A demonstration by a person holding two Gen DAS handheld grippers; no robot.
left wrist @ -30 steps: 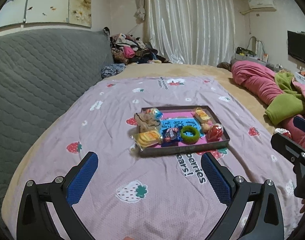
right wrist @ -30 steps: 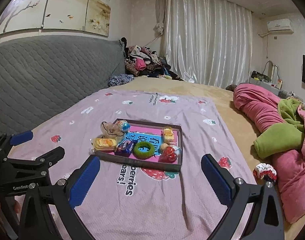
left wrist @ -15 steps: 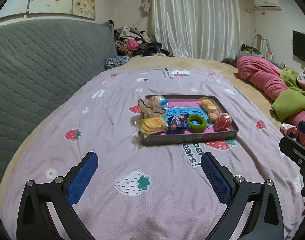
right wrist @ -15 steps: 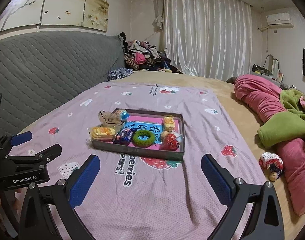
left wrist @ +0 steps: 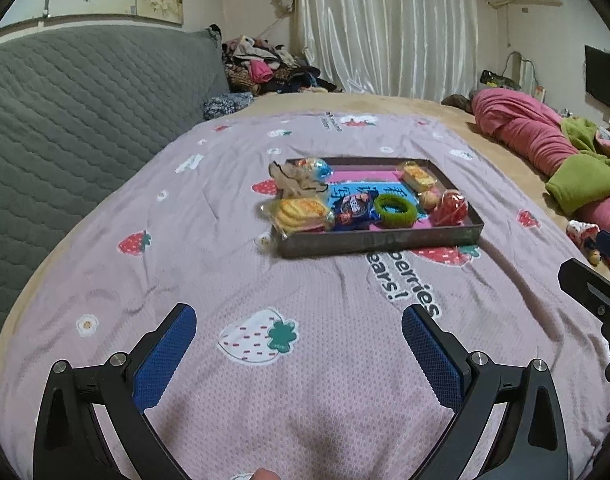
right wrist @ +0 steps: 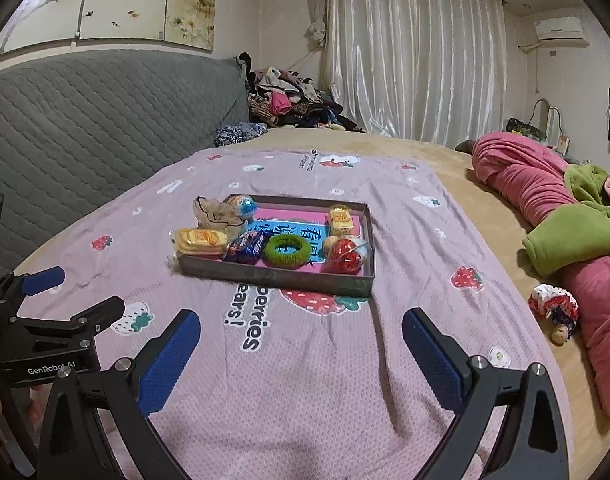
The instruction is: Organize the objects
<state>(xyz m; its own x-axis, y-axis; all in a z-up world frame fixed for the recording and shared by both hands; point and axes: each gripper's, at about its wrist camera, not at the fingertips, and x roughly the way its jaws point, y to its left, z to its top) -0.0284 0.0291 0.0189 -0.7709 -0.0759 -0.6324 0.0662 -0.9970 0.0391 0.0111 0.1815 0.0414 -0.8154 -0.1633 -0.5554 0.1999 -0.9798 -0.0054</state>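
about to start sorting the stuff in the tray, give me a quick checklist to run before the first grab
1. Left tongs open, empty: ok.
2. Right tongs open, empty: ok.
3. Tray flat on the strawberry blanket: ok.
4. Green ring unobstructed from above: ok.
5. Yellow snack pack inside the tray: not ok, it overhangs the near-left corner.
6. Place for sorted items: cannot tell.
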